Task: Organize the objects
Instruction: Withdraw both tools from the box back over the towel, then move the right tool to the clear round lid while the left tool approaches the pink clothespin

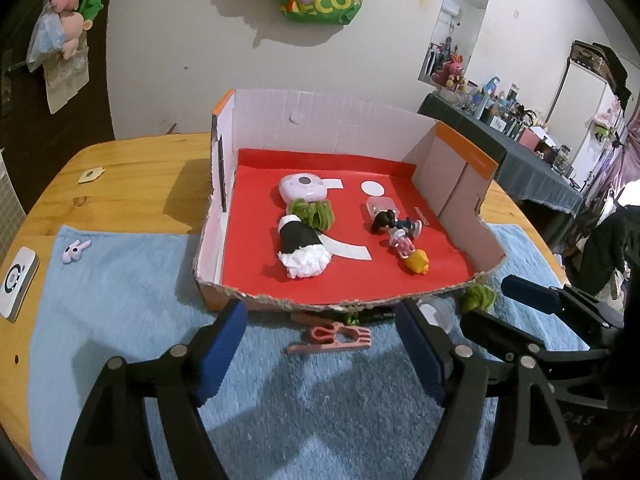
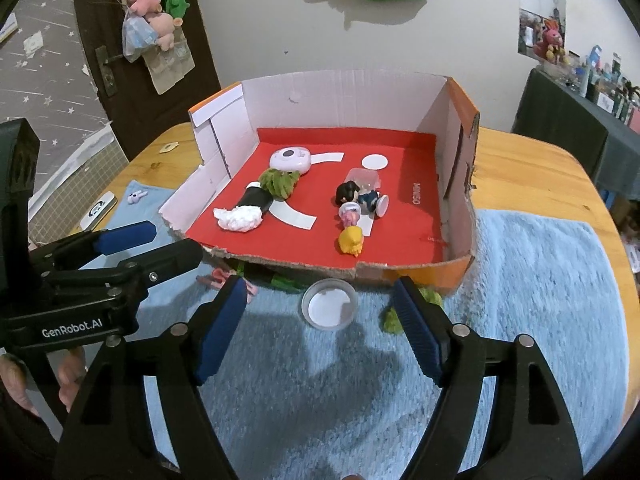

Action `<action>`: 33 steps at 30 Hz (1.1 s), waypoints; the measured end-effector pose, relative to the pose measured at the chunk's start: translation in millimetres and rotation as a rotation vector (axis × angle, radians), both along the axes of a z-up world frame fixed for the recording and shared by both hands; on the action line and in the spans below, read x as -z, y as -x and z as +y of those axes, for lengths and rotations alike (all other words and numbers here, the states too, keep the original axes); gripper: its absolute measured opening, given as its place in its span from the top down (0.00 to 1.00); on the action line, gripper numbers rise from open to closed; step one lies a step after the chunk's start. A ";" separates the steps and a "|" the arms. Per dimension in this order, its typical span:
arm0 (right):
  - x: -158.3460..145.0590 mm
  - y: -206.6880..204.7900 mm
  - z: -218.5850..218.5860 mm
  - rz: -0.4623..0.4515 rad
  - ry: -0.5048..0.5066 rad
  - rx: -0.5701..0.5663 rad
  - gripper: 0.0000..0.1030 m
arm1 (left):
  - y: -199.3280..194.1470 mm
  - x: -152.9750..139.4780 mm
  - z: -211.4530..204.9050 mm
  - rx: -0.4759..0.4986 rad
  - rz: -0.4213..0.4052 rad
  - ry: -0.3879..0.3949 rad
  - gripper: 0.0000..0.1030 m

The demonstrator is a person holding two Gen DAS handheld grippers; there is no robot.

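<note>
In the left wrist view, the left gripper fills the bottom of the frame with its jaws spread wide and nothing between the pads; a pink clip lies on the blue towel in the gap between them, untouched. Just above it, in the centre of the frame, stands a cut-down cardboard box with a red floor. Inside, on the left, a white and lilac round gadget sits against a green pom-pom, and a black and white fluffy piece lies just below them. To the right in the box are a clear small case, a dark-haired figurine, a small pink figure and a yellow toy, in a row running toward the torn front edge. At the lower right, the right gripper also stands open and empty, near a second green pom-pom outside the box. In the right wrist view, the right gripper frames a clear round lid lying on the towel just in front of the box, not pressed by either pad. A small lilac bunny charm rests at the left edge of the towel, beside a white flat device on the wooden table.
</note>
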State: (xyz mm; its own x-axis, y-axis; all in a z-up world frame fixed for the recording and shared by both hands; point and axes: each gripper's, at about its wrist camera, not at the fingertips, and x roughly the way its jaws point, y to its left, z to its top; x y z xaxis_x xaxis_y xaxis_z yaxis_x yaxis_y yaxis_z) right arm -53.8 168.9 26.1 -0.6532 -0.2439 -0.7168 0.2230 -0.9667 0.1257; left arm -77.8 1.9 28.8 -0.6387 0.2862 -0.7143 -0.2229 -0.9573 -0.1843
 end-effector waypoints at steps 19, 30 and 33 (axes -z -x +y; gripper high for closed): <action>14.7 -22.5 3.4 -0.023 -0.005 0.012 0.22 | -19.2 17.4 -2.2 -0.013 -0.021 -0.003 0.15; 24.1 -22.2 5.9 -0.044 -0.003 0.022 0.22 | -16.5 26.5 -1.3 -0.008 -0.046 -0.005 0.15; 26.2 -20.6 6.9 -0.048 -0.009 0.027 0.22 | -15.2 28.2 -1.0 -0.005 -0.051 -0.006 0.15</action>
